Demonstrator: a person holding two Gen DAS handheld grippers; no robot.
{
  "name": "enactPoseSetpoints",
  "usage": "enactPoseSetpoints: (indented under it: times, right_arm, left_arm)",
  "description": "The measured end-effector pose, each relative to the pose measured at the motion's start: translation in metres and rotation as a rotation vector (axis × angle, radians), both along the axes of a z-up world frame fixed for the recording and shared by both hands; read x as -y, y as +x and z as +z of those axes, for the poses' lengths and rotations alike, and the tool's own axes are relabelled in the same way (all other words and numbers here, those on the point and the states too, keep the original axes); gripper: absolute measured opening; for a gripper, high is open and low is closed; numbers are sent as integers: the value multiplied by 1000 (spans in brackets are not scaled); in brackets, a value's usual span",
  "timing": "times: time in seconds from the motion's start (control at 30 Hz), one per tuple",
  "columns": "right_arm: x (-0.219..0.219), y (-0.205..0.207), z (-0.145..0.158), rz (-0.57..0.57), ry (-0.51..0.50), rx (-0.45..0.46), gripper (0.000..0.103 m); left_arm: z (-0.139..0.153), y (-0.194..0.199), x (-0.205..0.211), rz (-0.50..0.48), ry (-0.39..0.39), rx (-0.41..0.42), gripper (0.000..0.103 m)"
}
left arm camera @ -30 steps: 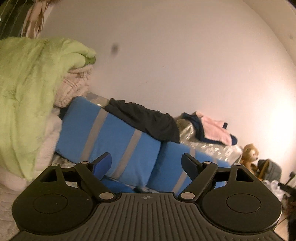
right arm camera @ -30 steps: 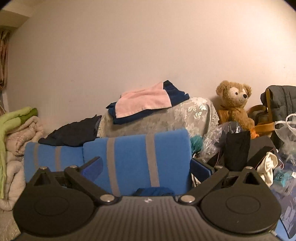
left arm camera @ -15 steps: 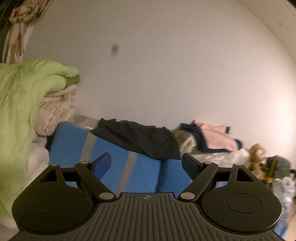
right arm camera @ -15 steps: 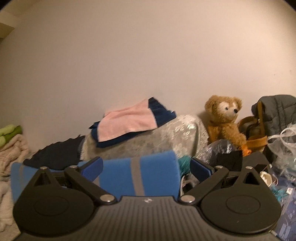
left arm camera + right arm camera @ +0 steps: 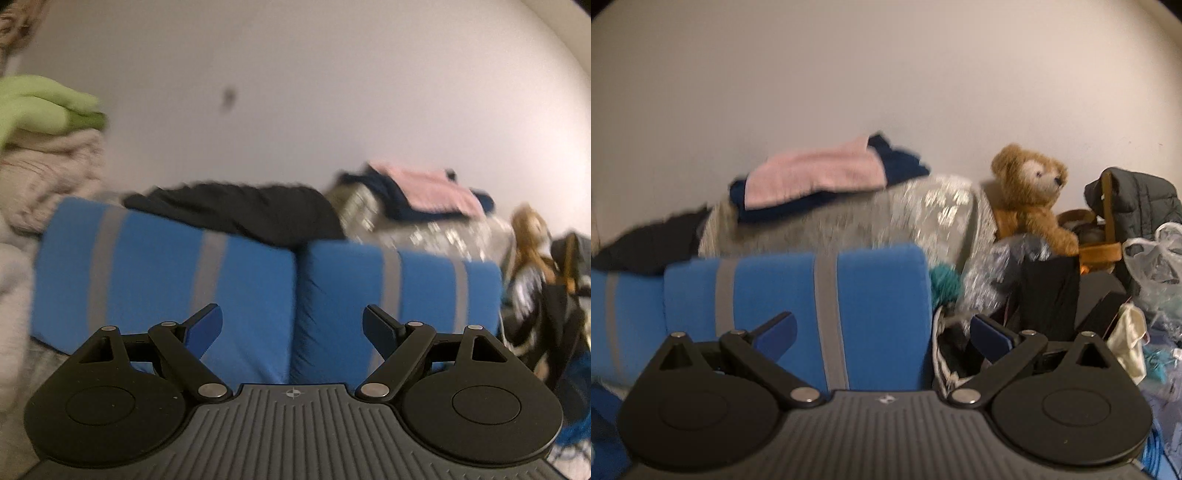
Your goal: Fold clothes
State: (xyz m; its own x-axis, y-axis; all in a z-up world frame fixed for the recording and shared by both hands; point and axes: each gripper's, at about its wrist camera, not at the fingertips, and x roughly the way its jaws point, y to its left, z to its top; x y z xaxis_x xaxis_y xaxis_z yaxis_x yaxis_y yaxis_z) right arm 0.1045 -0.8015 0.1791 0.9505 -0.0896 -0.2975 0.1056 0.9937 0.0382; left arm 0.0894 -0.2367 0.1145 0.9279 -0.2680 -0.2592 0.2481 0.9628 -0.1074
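Clothes lie ahead of me: a crumpled black garment [image 5: 240, 210] draped over the top of two blue cushions with grey stripes [image 5: 166, 280], and a folded pink-and-navy pile [image 5: 820, 177] on a lace-covered mound [image 5: 886, 218] behind them. My left claw [image 5: 293, 325] and right claw [image 5: 882, 334] both stand wide open, holding nothing, facing the cushions. A brown teddy bear [image 5: 1030, 192] sits at the right.

Blue grey-striped cushions [image 5: 166, 280], black garment [image 5: 240, 210], pink towel [image 5: 816, 171], brown teddy [image 5: 1030, 192].
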Motion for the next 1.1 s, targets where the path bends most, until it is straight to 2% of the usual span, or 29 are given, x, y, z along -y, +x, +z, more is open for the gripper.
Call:
enactPoseSetpoints:
  times: [0.17,0.33,0.5,0.63,0.73,0.93,1.1]
  right_arm:
    - [-19,21,-55,12,-55,-63,103]
    - [-29,39,-101,27,-79,-115,103]
    - [-36,59,-138,56,-97,-169,99]
    - [-45,78,-161,79,-133,-204,94]
    - [-52,92,-181,88,-123,-225,88]
    - [-72,119,-222,99,-101,-268,75]
    - [-87,145,-240,96,-106,-285,64]
  left_arm:
    - [-53,2,34,-51,3,-81,84]
    - [-106,4,50,-74,-23,-146,84]
    - [-144,6,55,-83,7,-136,84]
    - [-152,13,51,-74,20,-179,84]
    - [-153,15,49,-84,33,-183,84]
    - [-156,9,59,-99,105,-115,84]
    - [-160,9,69,-125,145,-110,84]
